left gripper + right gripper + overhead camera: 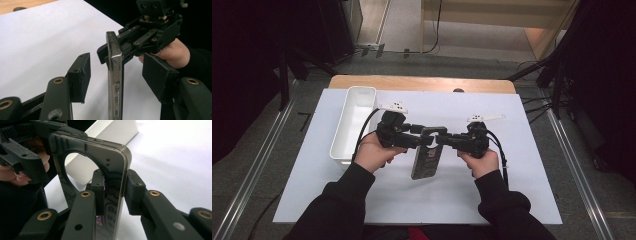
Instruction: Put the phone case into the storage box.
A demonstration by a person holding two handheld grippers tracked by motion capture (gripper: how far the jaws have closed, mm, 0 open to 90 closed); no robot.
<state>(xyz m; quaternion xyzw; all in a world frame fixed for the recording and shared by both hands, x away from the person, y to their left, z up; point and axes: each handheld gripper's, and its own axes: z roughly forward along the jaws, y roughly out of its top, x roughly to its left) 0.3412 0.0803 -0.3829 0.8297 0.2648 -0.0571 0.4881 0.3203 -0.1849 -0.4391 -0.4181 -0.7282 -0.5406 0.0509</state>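
A dark phone (426,154) with a shiny metal rim and a round opening near its top is held upright on edge over the white sheet (512,190). My right gripper (438,139) is shut on the phone's top end; in the right gripper view its jaws (115,186) pinch the phone (75,170) from both faces. My left gripper (425,141) comes in from the opposite side. Its jaws (119,67) stand open, one on each side of the phone's edge (115,82), with a gap on both sides. The right gripper (140,42) shows beyond, clamped on the phone.
A long white bin (354,120) stands on the sheet to the left of the hands, also seen behind the phone as the white bin (110,135). The wooden table edge (422,82) runs along the back. Dark stands and cables surround the table.
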